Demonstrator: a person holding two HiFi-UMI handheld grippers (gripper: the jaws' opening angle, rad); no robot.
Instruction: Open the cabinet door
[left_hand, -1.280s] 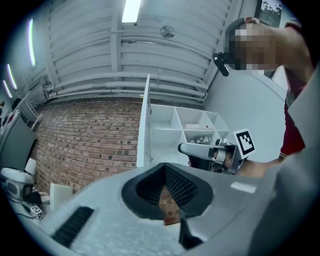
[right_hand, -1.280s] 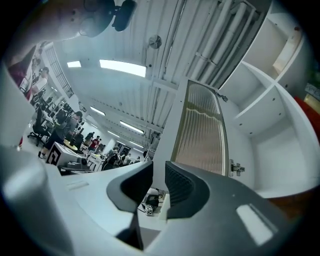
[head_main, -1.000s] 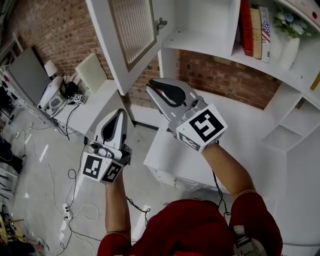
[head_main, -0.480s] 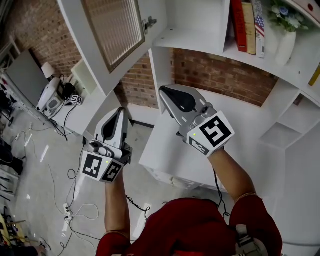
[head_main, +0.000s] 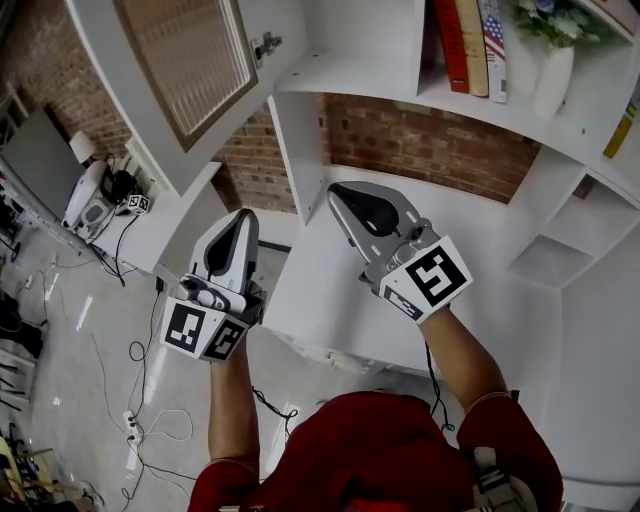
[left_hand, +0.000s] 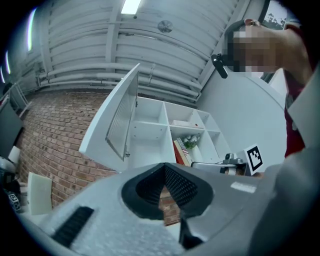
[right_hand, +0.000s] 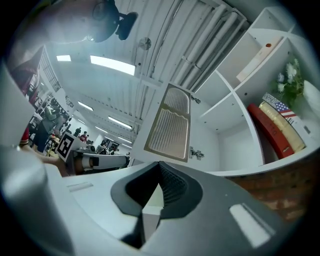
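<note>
The cabinet door stands swung wide open, above and left of my left tongs and right tongs, well apart from both. Both tongs are clenched on nothing. Open air separates its lower edge from them; the white table lies beneath.

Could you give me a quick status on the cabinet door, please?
Left gripper shut, empty. Right gripper shut, empty. Cabinet door swung wide open, both grippers below it, off it. Nothing seen in the way.
</note>
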